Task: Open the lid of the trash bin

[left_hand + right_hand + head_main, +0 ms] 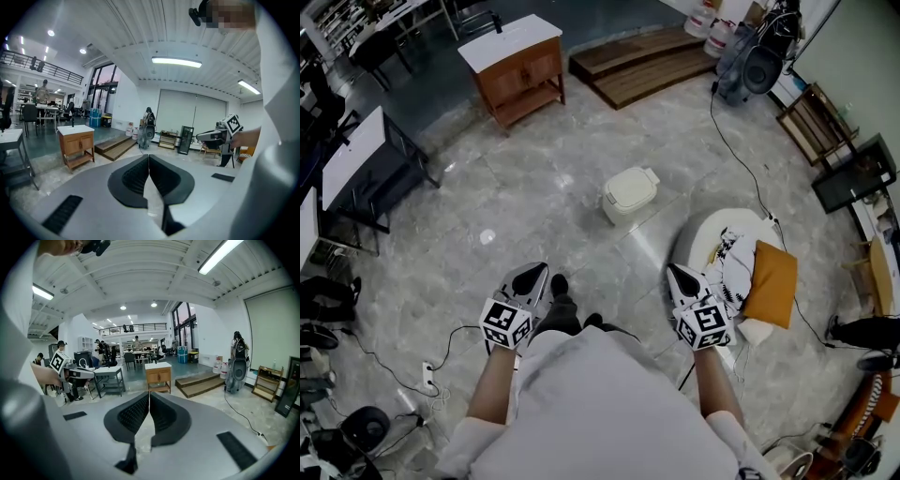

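Nearest to us is our white shirt, and from it our two forearms reach forward, each hand holding one tool. We see the left gripper and the right gripper side by side above the grey marble floor, well apart from each other. Both are clenched: in the left gripper view and in the right gripper view the two black jaws meet at their tips, and nothing stands between them. We find the trash bin, cream white, on the floor in front of us, well apart from both tools and a little nearer to the right one. Its lid lies flat on it, closed. Farther away stands a wooden cabinet with a white top, and near it a low wooden platform. An orange cushion lies near the right gripper, on its right.
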